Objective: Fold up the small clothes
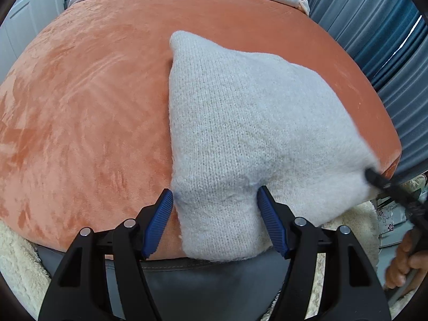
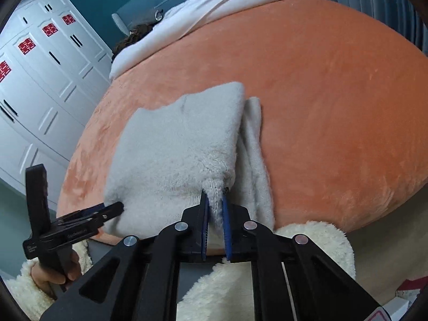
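A small pale grey knit sweater point(image 1: 240, 123) lies on the orange bed cover point(image 1: 80, 107), partly folded. My left gripper point(image 1: 214, 200) is open, its blue pads on either side of a hanging sleeve end at the bed's near edge. My right gripper point(image 2: 215, 206) is shut on the sweater's near right corner point(image 2: 214, 187); it shows at the right of the left wrist view point(image 1: 374, 176). In the right wrist view the sweater point(image 2: 174, 147) has a folded strip along its right side, and my left gripper point(image 2: 112, 208) sits at its near left corner.
A white quilt point(image 2: 214, 8) is bunched at the far end of the bed. White wardrobe doors point(image 2: 40, 80) stand to the left and blue-grey curtains point(image 1: 388, 40) to the right. A cream fleece sleeve point(image 2: 307, 240) is below the grippers.
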The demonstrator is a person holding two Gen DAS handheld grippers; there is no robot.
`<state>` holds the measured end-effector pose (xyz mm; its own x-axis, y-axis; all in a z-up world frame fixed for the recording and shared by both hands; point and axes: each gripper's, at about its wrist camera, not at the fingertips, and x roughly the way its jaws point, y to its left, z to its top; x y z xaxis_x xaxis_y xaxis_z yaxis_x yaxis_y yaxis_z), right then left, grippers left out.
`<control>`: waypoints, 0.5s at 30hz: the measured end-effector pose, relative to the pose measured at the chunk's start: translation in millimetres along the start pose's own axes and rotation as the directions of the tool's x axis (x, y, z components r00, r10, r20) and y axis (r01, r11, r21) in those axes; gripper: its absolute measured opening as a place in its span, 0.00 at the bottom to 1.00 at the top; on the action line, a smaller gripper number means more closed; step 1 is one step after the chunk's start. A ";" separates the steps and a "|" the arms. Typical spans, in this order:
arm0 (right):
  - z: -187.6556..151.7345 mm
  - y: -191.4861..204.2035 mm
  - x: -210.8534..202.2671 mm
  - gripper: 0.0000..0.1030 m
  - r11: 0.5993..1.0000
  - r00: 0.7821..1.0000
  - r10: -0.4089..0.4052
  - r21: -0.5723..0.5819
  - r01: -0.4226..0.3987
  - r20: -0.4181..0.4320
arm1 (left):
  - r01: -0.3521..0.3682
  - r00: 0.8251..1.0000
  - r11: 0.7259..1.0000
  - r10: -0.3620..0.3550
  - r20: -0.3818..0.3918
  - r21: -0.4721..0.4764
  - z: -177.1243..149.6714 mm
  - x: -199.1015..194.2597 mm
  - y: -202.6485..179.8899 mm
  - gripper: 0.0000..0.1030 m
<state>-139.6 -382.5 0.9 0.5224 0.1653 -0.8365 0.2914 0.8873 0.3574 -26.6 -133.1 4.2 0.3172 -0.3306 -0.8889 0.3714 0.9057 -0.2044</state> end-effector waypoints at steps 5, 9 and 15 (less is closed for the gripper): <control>-8.7 6.9 21.0 0.10 0.996 0.993 -0.077 -0.057 0.072 -0.084 | -0.027 1.000 0.999 0.027 -0.010 0.032 -3.6 2.6 -3.4 0.62; -2.9 22.6 -4.6 0.20 0.988 0.991 -0.134 -0.080 0.132 -0.019 | -0.014 1.000 1.000 0.014 -0.017 0.013 -3.9 1.7 0.2 0.62; 23.8 73.1 -40.2 0.23 0.993 0.994 -0.052 -0.105 0.062 0.096 | -0.010 1.000 1.000 0.010 0.009 -0.010 -10.3 -16.4 13.2 0.64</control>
<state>-120.3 -334.6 70.6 0.5814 0.0767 -0.8100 0.2374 0.9362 0.2590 -35.9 -112.9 11.8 0.3286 -0.3234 -0.8874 0.3592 0.9117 -0.1993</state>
